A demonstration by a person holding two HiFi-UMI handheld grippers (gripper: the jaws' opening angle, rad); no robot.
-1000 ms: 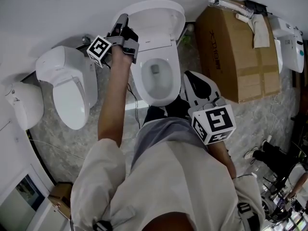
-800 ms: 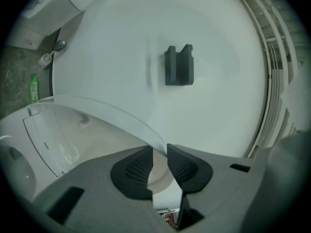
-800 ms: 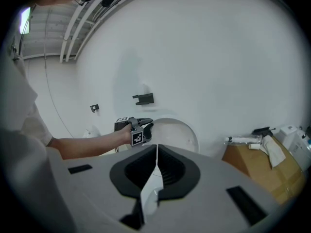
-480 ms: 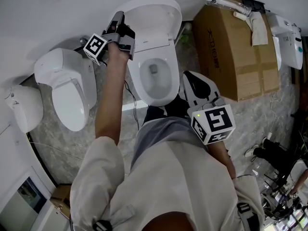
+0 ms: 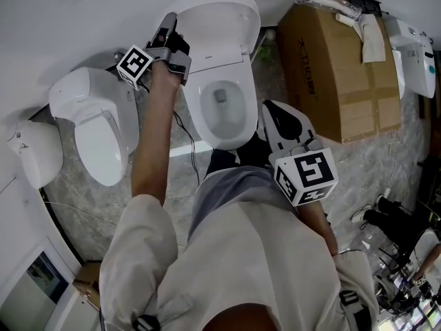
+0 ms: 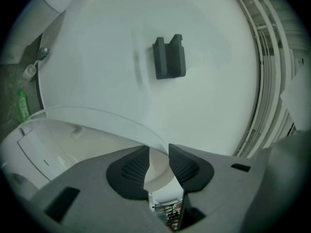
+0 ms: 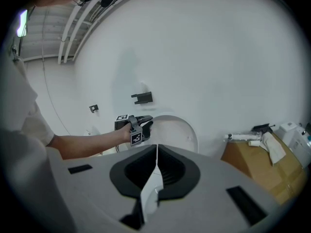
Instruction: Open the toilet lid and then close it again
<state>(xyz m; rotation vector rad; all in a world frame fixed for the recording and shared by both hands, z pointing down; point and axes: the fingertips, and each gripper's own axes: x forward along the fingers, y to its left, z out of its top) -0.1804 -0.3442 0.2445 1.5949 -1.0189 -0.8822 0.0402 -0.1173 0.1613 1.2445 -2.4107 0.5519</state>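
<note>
white toilet lid (image 5: 220, 19) stands raised behind the toilet bowl (image 5: 222, 109), leaning back at the wall (image 5: 69, 19). its long axis runs up from its base at the bowl to the rounded top, inner face toward the person. left gripper (image 6: 157, 153) pinches the lid's left rim between its fingers (image 6: 131, 166), which have just eased apart slightly. right gripper (image 7: 156, 149) hangs idle, well apart, fingers pressed together on nothing. opening appears complete; closing likely calls for a firm hold and a slow swing forward and down.
</note>
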